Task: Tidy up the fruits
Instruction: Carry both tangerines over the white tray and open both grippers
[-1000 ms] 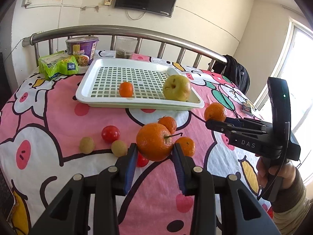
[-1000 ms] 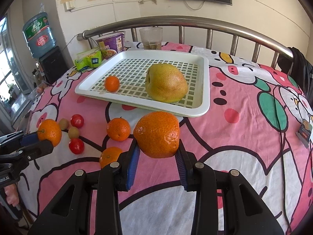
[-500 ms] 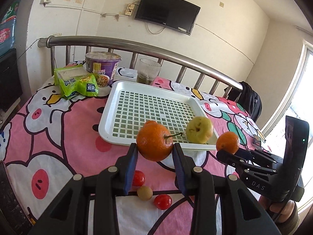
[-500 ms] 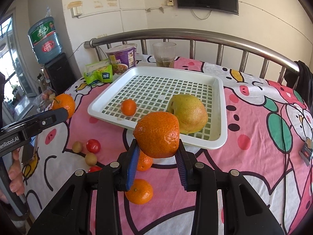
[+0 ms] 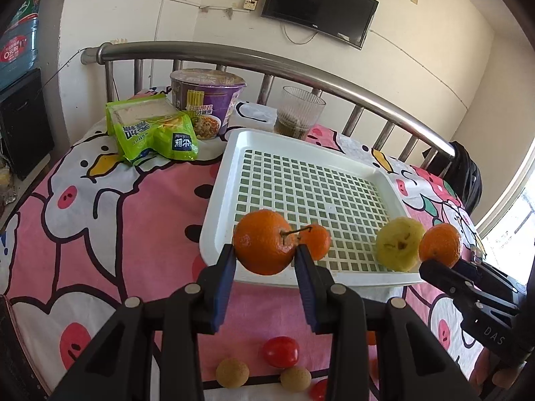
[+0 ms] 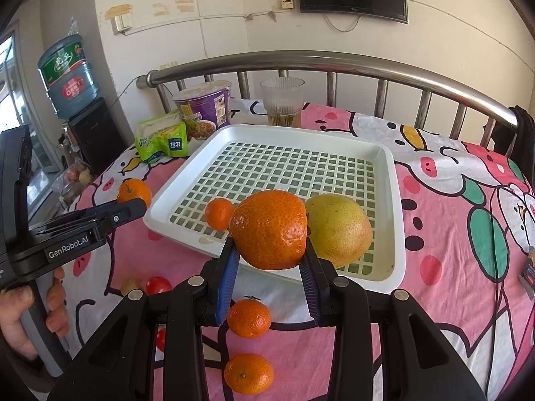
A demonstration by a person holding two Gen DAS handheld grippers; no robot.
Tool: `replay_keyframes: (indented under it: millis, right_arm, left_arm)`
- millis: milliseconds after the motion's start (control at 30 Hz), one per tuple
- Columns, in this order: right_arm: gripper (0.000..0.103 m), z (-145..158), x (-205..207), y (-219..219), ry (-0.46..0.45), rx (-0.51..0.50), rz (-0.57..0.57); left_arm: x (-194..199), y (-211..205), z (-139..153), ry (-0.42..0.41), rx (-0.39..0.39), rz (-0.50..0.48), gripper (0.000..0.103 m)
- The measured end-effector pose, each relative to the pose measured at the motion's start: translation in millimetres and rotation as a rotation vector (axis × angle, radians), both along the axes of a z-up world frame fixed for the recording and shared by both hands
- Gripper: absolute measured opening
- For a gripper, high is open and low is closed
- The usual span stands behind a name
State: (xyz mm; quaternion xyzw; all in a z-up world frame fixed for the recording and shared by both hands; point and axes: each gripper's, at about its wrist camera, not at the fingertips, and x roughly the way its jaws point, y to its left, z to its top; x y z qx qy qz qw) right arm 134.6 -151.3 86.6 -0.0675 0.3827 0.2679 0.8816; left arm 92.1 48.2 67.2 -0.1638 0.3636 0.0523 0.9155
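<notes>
Both carry fruit to the white tray [image 5: 217,200]: left hand-held gripper [image 5: 264,260] and right hand-held gripper [image 6: 269,260] each clamp a mandarin; next, lower and release inside

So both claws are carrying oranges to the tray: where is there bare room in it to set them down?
The white tray is bare over its whole far part, toward the glass. Its near edge is crowded: the small orange and the pear sit there, with a gap between them.

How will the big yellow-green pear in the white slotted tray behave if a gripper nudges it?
The yellow-green pear lies on its side, so it would probably roll or wobble. The white slotted tray has a raised rim, likely stopping it. It looks heavy.
</notes>
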Motion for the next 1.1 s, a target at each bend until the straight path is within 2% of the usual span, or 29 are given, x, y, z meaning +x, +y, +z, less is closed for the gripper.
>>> replay_keyframes:
  millis: [233, 467, 667, 967, 1000, 1033, 1100]
  right_arm:
    - [0.035, -12, 19, 24, 0.029, -0.027, 0.005]
    - [0.035, -33, 42, 45, 0.037, -0.126, -0.017]
    - [0.035, -44, 55, 56, 0.027, -0.195, -0.014]
    - [0.035, -51, 56, 70, -0.017, -0.295, 0.011]
    - [0.036, -52, 55, 71, -0.02, -0.306, 0.02]
    - [0.036, -52, 54, 73, -0.02, -0.316, 0.033]
    - [0.044, -52, 51, 74, -0.029, -0.317, 0.047]
  left_arm:
    - [27, 4, -15, 0.047, 0.013, 0.022, 0.038]
    - [46, 5, -28, 0.082, 0.06, 0.047, 0.038]
    - [56, 1, -37, 0.109, 0.08, 0.035, 0.038]
    - [58, -5, -38, 0.107, 0.114, 0.027, 0.039]
    - [58, -5, -38, 0.107, 0.111, 0.026, 0.041]
    - [58, -5, -37, 0.105, 0.102, 0.021, 0.05]
    - [56, -4, -34, 0.091, 0.073, 0.009, 0.06]
